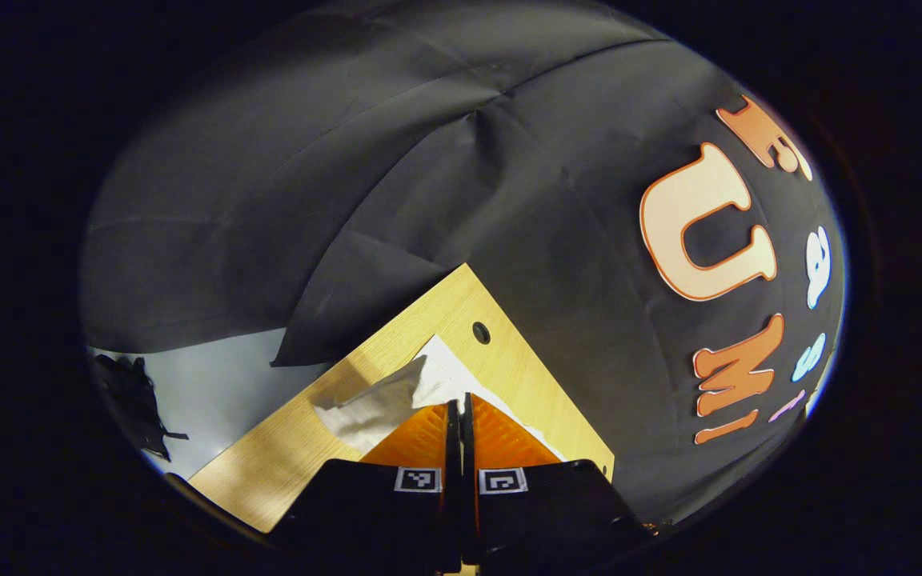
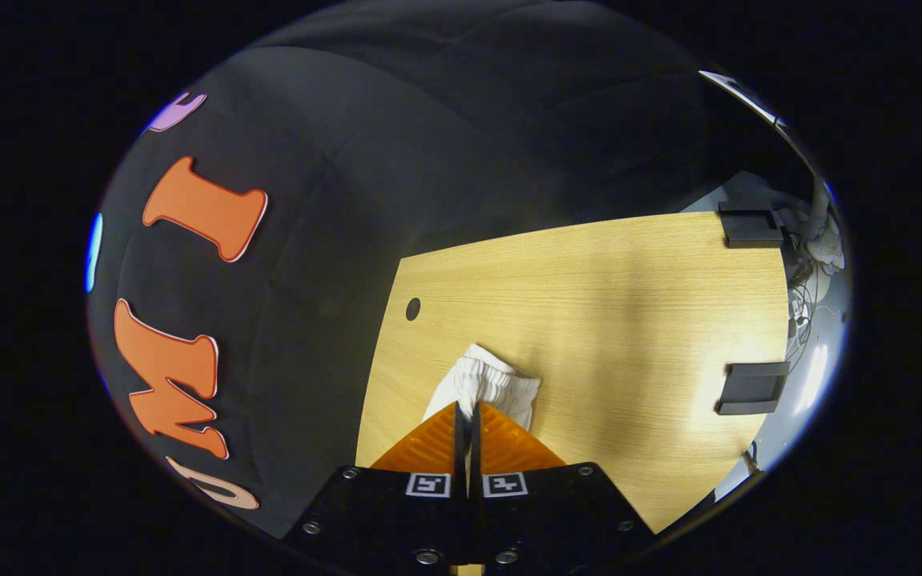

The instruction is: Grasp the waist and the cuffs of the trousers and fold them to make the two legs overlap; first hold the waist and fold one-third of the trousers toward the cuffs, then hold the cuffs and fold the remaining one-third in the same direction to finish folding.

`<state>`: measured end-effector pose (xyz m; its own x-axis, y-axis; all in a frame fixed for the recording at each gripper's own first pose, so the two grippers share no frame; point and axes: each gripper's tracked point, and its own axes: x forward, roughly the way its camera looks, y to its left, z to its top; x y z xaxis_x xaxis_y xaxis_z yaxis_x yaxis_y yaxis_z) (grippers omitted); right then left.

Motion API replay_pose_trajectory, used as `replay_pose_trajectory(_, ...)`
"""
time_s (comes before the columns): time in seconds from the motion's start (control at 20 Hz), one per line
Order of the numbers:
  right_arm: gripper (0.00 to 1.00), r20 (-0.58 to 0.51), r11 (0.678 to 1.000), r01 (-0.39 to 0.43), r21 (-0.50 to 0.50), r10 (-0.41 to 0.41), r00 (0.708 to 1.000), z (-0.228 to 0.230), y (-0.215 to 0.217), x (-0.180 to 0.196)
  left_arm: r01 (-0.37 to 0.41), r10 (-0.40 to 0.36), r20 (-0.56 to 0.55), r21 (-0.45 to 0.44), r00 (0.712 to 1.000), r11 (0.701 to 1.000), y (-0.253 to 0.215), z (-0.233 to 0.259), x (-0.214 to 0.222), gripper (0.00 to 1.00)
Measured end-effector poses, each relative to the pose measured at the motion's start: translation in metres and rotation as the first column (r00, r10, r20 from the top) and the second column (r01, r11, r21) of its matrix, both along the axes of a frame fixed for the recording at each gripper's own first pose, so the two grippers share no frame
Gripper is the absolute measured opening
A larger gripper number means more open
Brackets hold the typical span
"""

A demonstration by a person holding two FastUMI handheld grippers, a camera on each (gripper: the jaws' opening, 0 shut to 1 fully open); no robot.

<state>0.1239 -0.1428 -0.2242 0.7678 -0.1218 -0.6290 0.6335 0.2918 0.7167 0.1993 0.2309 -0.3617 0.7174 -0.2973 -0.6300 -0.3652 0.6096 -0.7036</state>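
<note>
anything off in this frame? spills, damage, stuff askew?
Nothing stands out. Both grippers, left and right, are closed on the white trousers, which lie bunched near a corner of the wooden table. No spill or damage shows. Two black clamps sit at the table's far edge.

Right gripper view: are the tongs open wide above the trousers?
No, the right tongs stand closed with only a thin slit between them, pinching the white trousers on the wooden table.

left tongs (image 1: pixel 460 410): black body, two square coded tags | right tongs (image 2: pixel 467 412): black body, two tags, silver screws
</note>
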Motion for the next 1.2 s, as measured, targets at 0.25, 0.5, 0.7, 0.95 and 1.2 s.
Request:
replay_pose_trajectory(0.25, 0.00, -0.002, 0.999, -0.036, 0.010, 0.036, 0.999, -0.002, -0.002, 0.050, -0.003, 0.003, -0.012, 0.033, 1.000, 0.999, -0.015, -0.011, 0.037, 0.02)
replay_pose_trajectory(0.5, 0.01, -0.038, 0.997, -0.069, 0.027, 0.070, 0.997, -0.013, -0.001, 0.102, 0.045, -0.039, -0.058, 0.094, 0.998, 0.995, -0.031, -0.038, 0.076, 0.04)
replay_pose_trajectory(0.7, 0.01, -0.156, 0.992, -0.107, 0.061, 0.116, 0.981, -0.045, 0.008, 0.145, 0.086, -0.058, -0.187, 0.144, 0.981, 0.986, -0.045, -0.083, 0.098, 0.04)
replay_pose_trajectory(0.95, 0.01, -0.229, 0.985, -0.152, 0.077, 0.166, 0.959, -0.073, 0.017, 0.193, 0.149, -0.094, -0.259, 0.200, 0.961, 0.968, -0.053, -0.115, 0.114, 0.04)
replay_pose_trajectory(1.2, 0.01, -0.270, 0.981, -0.155, 0.115, 0.181, 0.946, -0.095, 0.016, 0.212, 0.216, -0.155, -0.259, 0.227, 0.953, 0.949, -0.055, -0.116, 0.117, 0.04)
